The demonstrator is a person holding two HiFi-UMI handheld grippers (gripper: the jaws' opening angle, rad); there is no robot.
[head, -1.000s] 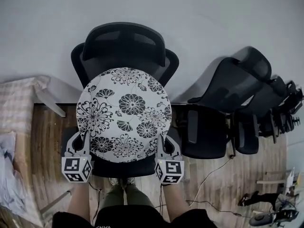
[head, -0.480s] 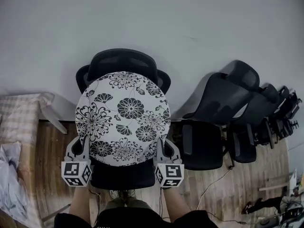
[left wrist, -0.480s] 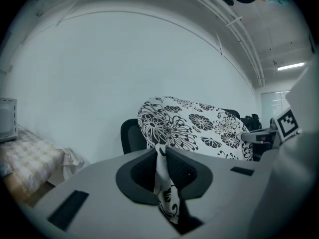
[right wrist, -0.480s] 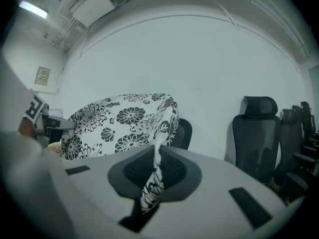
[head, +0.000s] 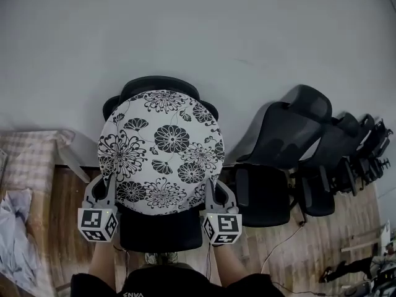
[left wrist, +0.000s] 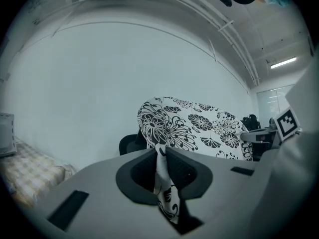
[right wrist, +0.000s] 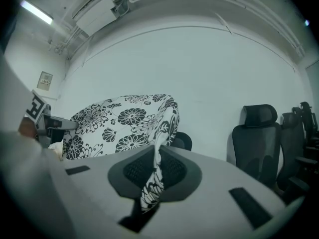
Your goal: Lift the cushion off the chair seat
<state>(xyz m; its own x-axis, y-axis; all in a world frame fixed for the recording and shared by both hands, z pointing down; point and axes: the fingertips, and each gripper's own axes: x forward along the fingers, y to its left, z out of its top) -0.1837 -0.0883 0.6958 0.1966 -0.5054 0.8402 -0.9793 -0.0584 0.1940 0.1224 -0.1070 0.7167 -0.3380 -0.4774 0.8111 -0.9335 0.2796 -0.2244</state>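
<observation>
Pinched tight on the floral cushion [head: 161,150] at lower left with the left tool [head: 105,189], at lower right with the right tool [head: 213,192]. Held tilted over the black chair [head: 161,232], mid-frame.

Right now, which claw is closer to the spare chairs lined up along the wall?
Right. The right claw, shut on one edge of the cushion, is on the side facing the spare chairs; the left claw grips the opposite edge.
</observation>
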